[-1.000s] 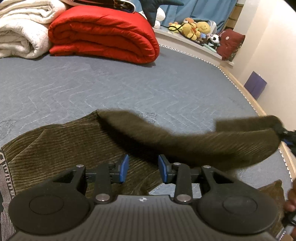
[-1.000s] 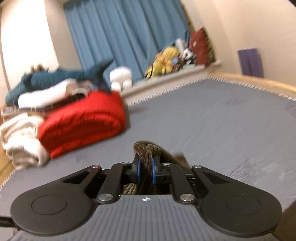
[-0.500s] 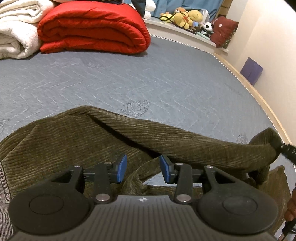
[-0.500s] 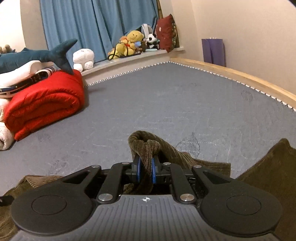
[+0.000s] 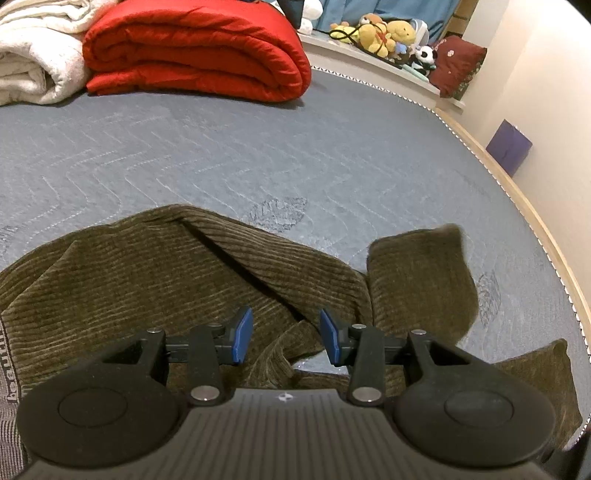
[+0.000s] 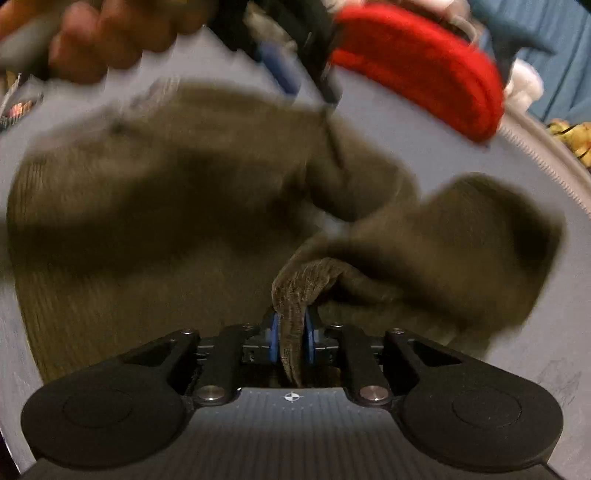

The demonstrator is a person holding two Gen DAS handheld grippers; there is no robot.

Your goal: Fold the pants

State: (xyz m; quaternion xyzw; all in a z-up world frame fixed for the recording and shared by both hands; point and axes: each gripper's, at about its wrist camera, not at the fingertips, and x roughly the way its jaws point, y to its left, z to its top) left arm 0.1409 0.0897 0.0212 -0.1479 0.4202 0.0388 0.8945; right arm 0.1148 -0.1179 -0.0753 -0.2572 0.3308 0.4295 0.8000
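While the right-wrist view is badly blurred, the grip itself reads clearly;
pants: olive corduroy pants (image 5: 155,280) spread rumpled on near part of bed; one leg end (image 5: 417,273) folded over at right, lying just short of bed's right edge
open room: bare mattress (image 5: 258,155) beyond pants, up to bedding at far end
left gripper (image 5: 284,336): blue pads apart, nothing pinched; hovers over cloth; whether it touches, can't tell
right gripper (image 6: 291,336): jaws opening, pads still against a bunched fold of pants fabric betw. them
hand (image 6: 99,40): top of right view, on left gripper's handle
room: red quilt (image 5: 199,48) & white blanket (image 5: 33,55) stacked at far end; plush toys (image 5: 384,33) on ledge; cream wall at right
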